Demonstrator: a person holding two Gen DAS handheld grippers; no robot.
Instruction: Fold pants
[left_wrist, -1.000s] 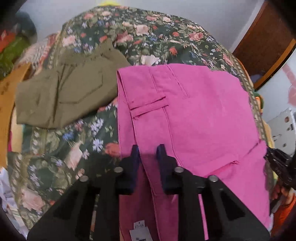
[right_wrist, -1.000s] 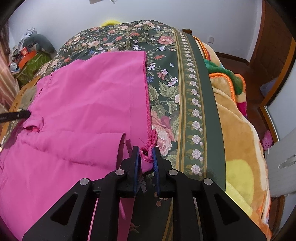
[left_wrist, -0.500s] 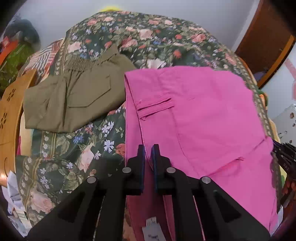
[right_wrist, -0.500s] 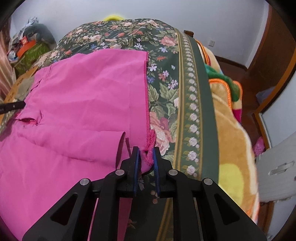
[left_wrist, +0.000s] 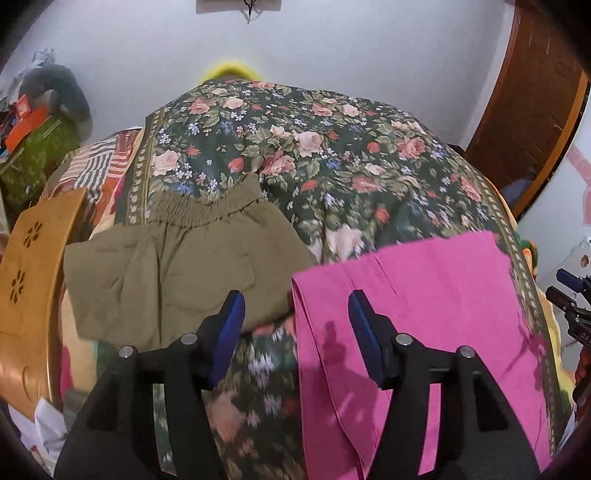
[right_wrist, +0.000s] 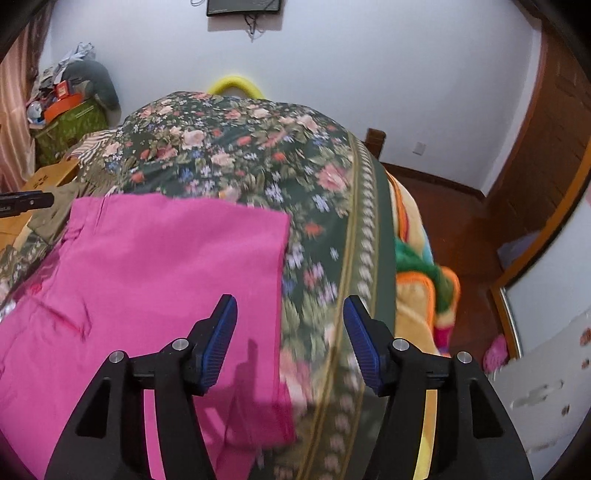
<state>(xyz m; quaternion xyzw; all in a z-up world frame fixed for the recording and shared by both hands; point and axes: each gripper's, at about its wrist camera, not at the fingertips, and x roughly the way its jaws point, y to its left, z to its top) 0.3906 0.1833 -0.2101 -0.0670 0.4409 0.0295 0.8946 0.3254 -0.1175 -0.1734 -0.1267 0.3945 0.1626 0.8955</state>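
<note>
Olive-green cloth lies furthest left: a second pair of pants (left_wrist: 177, 266), folded with its elastic waistband toward the wall, resting on the flowered bedspread (left_wrist: 332, 158) beside a wooden footboard (left_wrist: 33, 280). It looks finished and set aside, clear of the working area. Just right of it, the left gripper (left_wrist: 295, 325) hangs above the bed with its jaws spread wide and nothing between them; one blue pad sits over the olive pair's corner, the other over the pink pants (left_wrist: 417, 317). The pink pants lie flat in a tidy rectangle, their left edge almost touching the olive pair and their far edge running straight across the bedspread. In the right wrist view the same pink pants (right_wrist: 155, 280) fill the lower left, with a clean folded edge on their right side. The right gripper (right_wrist: 290, 332) is likewise wide apart and empty, straddling that edge and the bordered strip of bedspread. Judging by the flat lie, one fold is done and both tools are free to take a fresh hold. Furthest right, an orange blanket (right_wrist: 417, 280) drapes over the bedside.
</note>
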